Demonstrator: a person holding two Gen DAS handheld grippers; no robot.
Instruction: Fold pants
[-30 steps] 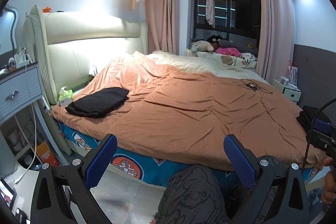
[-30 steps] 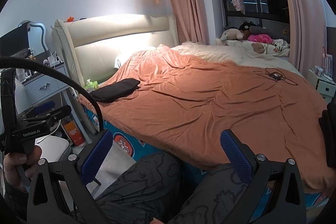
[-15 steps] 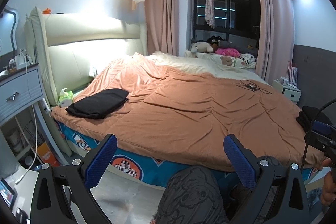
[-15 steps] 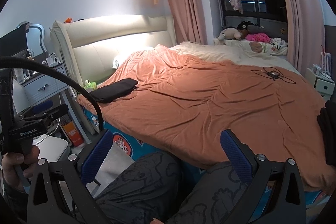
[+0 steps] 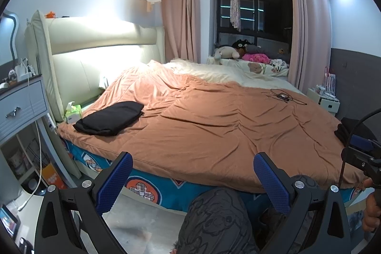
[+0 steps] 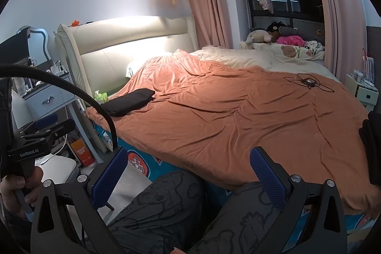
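Left wrist view shows my left gripper [image 5: 191, 179] and right gripper [image 6: 188, 176] with fingers wide apart, holding nothing. Folded black pants [image 5: 109, 117] lie near the bed [image 5: 214, 135] corner; reaching blind, I risk snagging the blanket instead.

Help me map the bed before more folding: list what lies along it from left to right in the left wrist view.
Green tissue box → folded black pants → tangled black cable → dark clothes pile at the right edge.
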